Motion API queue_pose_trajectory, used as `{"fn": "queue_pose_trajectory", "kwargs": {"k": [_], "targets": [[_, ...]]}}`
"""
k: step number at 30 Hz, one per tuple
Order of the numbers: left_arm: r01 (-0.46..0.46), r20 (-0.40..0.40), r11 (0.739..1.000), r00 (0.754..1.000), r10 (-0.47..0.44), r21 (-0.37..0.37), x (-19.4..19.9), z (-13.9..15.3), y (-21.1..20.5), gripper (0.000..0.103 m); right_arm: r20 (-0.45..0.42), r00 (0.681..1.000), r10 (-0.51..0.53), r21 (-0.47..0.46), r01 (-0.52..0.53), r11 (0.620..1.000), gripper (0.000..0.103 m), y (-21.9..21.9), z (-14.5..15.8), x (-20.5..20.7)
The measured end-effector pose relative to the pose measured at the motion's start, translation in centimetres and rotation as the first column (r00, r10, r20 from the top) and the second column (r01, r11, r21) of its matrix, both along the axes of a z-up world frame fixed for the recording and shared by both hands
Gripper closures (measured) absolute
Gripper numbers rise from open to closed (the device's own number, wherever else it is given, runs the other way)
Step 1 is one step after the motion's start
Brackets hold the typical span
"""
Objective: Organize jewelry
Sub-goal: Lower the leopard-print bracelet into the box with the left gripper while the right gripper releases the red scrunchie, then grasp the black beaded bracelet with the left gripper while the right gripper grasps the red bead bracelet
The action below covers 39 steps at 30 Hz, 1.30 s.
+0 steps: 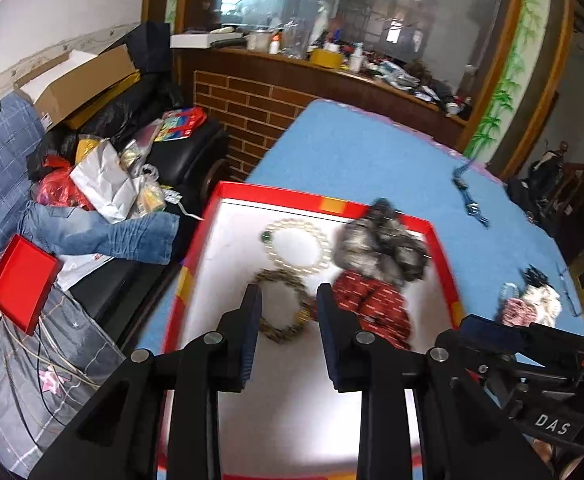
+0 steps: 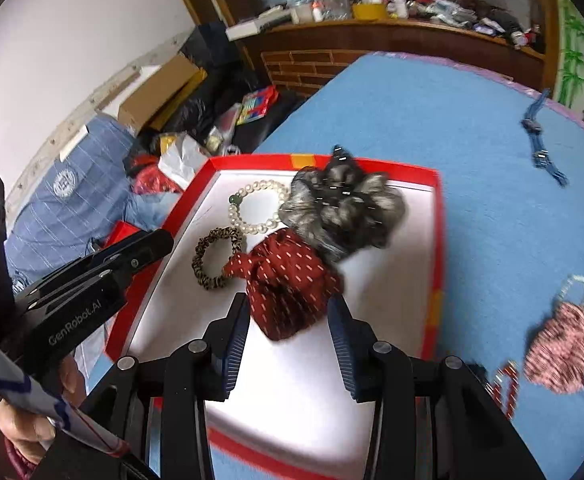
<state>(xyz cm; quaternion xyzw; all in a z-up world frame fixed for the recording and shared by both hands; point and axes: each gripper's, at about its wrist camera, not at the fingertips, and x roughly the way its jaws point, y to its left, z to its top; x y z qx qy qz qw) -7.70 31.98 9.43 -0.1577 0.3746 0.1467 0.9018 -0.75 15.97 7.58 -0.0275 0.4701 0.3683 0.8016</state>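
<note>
Plainly the red scrunchie (image 2: 292, 284) in the red box (image 2: 436, 240) is soft, light cloth; pinch its bunched middle. Right gripper (image 2: 288, 320) and left gripper (image 1: 288, 312) both gape, empty.

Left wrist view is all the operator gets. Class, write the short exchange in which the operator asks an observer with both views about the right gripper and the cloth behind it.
Operator: Is the right gripper open?
Observer: Yes. The right gripper is open, with a finger on each side of the red dotted scrunchie.
Operator: Is anything on the cloth behind that gripper?
Observer: A red beaded strand lies on the blue cloth, outside the red box, near the pink scrunchie.
</note>
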Motion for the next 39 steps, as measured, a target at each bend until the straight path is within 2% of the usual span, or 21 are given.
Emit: {"fn": "queue_pose_trajectory", "kwargs": {"k": [7,14,25,27,30,33,35,39], "targets": [[0.1,0.022,0.995,0.995,-0.1,-0.016,-1.3,0.6,-6.3,0.076,0.03,0.997,-0.07,0.02,0.07,0.997,0.059,-6.6,1.1,-2.0],[0.221,0.006,0.975,0.975,-0.221,0.009,-1.5,0.7,-12.6,0.076,0.013,0.976,-0.216,0.089,0.215,0.973,0.059,-15.7,1.2,-2.1],[0.304,-0.046,0.953,0.951,-0.304,-0.016,-0.4,-0.2,-17.6,0.076,-0.036,0.93,-0.367,0.108,0.369,0.923,0.06,-24.0,-1.2,-0.6],[0.313,-0.057,0.95,0.948,-0.313,-0.018,0.1,-0.4,-18.3,0.076,-0.057,0.927,-0.369,0.105,0.374,0.922,0.061,-24.5,-1.8,-0.2],[0.311,-0.054,0.95,0.949,-0.312,-0.025,0.6,-0.4,-18.6,0.076,-0.071,0.943,-0.326,0.091,0.332,0.939,0.071,-23.8,-2.3,0.0],[0.304,-0.053,0.952,0.951,-0.305,-0.03,0.8,-0.5,-18.4,0.076,-0.086,0.96,-0.266,0.05,0.271,0.961,0.078,-21.2,-3.0,0.4],[0.299,-0.061,0.954,0.952,-0.301,-0.028,0.8,-0.8,-18.1,0.076,-0.095,0.968,-0.234,0.014,0.237,0.971,0.079,-19.2,-3.7,0.8],[0.286,-0.059,0.958,0.956,-0.288,-0.036,0.7,-0.9,-17.0,0.076,-0.087,0.974,-0.211,-0.061,0.206,0.977,0.085,-16.2,-4.9,1.5]]}}
